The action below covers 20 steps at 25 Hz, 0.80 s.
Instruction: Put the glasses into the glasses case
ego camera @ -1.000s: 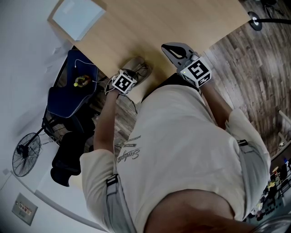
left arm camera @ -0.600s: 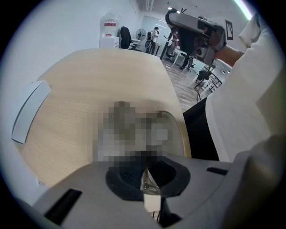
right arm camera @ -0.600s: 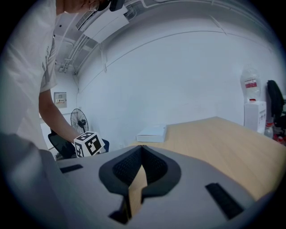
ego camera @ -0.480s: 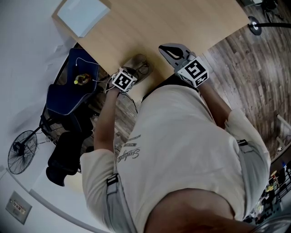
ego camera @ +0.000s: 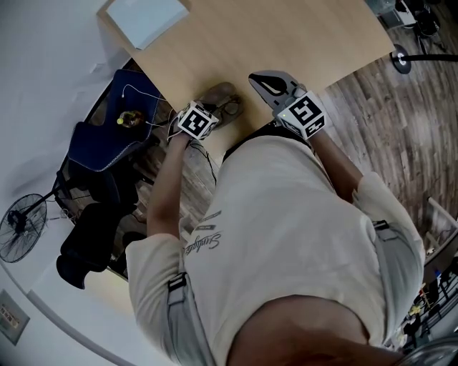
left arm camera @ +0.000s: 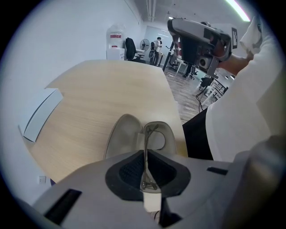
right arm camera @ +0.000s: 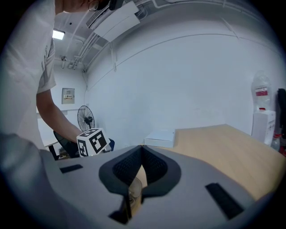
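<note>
The grey glasses case (ego camera: 222,99) lies open on the wooden table (ego camera: 286,36) near its front edge. In the left gripper view both case halves (left arm camera: 126,135) show, with the thin-framed glasses (left arm camera: 154,136) hanging over the right half. My left gripper (left arm camera: 146,154) is shut on one temple of the glasses, and its marker cube (ego camera: 197,120) sits just before the case. My right gripper (ego camera: 266,77) hovers to the right of the case, apart from it, jaws shut. Its own view (right arm camera: 142,150) shows no clear object held.
A white flat box (ego camera: 147,18) lies at the table's far left corner (left arm camera: 42,114). Off the table's left edge stand a blue chair (ego camera: 107,136) with a cable and a floor fan (ego camera: 18,229). The person's torso fills the lower head view.
The head view has shifted a little. Both grippers stay at about the same places relative to the case, and the left still holds the glasses.
</note>
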Available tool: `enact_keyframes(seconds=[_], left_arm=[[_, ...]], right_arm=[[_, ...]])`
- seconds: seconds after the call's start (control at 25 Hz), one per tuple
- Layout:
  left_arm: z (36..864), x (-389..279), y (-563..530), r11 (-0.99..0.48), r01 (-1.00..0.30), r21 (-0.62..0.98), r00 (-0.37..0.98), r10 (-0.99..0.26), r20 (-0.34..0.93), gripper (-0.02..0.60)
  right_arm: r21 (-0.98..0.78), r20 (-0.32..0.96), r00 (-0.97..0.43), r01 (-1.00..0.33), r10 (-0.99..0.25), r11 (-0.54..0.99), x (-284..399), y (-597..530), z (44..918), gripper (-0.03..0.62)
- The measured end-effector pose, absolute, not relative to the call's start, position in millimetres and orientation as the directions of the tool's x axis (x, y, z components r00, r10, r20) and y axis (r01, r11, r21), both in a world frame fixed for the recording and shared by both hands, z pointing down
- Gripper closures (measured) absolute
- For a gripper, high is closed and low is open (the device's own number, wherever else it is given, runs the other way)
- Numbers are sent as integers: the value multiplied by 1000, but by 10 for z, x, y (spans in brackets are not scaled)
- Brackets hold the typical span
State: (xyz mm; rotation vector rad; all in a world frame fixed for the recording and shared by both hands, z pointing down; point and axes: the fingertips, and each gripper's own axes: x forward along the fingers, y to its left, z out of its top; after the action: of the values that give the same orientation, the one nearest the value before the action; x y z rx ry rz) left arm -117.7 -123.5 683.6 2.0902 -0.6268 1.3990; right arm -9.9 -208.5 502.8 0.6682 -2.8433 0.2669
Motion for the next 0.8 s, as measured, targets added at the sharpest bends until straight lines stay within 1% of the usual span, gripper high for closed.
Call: enact_keyframes(seconds=[0.12,0.44,0.8], left_arm=[[6727,-1149,-1244,-750,-642,161,363,-112,925,551],[6259,-1067,-1369,-710,-696,107,417,-278,865,551],[5561,-1052,-1567,-681,-732,-40,407,-483,775,552]], right_arm=[[-109,238,-878,-448,-415,887,-129,-2024,4974,599],[-78,232,-889,-421,-394,904,-204,-1919,4864,599],[-35,206,-910,-375,-361,926,-310,-1902,4678,599]])
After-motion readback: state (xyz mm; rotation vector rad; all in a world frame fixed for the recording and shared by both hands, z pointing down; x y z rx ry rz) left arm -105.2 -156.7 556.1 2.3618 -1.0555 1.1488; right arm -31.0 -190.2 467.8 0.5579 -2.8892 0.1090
